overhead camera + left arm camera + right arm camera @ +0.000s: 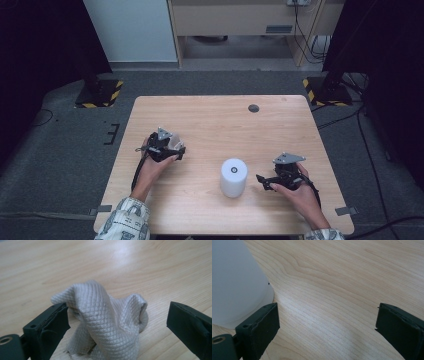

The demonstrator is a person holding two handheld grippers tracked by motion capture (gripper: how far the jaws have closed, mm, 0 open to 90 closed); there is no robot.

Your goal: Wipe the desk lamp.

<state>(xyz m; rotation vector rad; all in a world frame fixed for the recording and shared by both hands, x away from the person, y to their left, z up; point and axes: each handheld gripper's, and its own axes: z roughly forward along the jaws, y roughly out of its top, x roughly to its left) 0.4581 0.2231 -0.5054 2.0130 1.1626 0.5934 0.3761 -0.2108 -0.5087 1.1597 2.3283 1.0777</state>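
Note:
A crumpled grey quilted cloth (105, 322) lies bunched on the wooden table (210, 120), left of centre (176, 143). My left gripper (117, 315) stands open around it: the left pad (53, 322) is at the cloth's edge and the right pad (187, 325) is well clear. From above, that gripper (167, 146) sits over the cloth. A white upright cylinder (233, 176) stands at centre front. My right gripper (262, 181) points at it from the right, open with nothing between its jaws. The cylinder's wall (234, 282) rises just past the left pad (262, 325).
A small dark round grommet (253, 108) sits in the tabletop near the far edge. Black stands with yellow-striped bases (99, 94) and cables (350, 115) are on the floor beyond the table. Bare wood lies between the cloth and the cylinder.

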